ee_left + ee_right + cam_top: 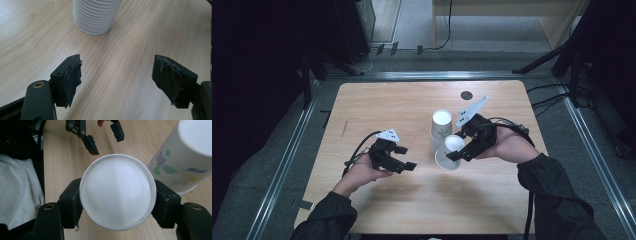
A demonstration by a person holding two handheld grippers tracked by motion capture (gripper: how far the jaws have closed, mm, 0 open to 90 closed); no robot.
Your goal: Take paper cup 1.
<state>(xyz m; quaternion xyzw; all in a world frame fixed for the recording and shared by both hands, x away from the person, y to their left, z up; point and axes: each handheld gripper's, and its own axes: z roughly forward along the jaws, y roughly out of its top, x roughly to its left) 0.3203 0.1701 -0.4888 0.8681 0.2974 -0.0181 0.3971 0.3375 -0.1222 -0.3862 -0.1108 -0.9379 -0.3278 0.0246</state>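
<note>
The right hand-held gripper [458, 154] was clamped on a white paper cup [450, 151], one jaw pressed to each side of the cup's wall, and the cup lay tilted in the grip rather than upright, its long axis running roughly along the jaws and slanting down toward the worktop [412, 205]. A stack of paper cups [441, 131] stood mouth-down on the worktop just beyond and beside the held cup, so close that the two looked touching or nearly so in the high view; that closeness was the relation the coming move would likely turn on, whether the cup was to be set down apart from the stack or fitted over it. The left hand-held gripper [406, 157] hung well off to the far side of the held cup, jaws apart with nothing between them, so the right hand was plainly the nearer one. The right gripper view showed what the high view could not: the cup's round white end [117, 191] facing the camera, the jaws seated on its flanks, and a flower print on the outermost cup of the stack [180, 165]. The left gripper view added the ribbed rims of the stacked cups [95, 16] ahead of its open jaws.
</note>
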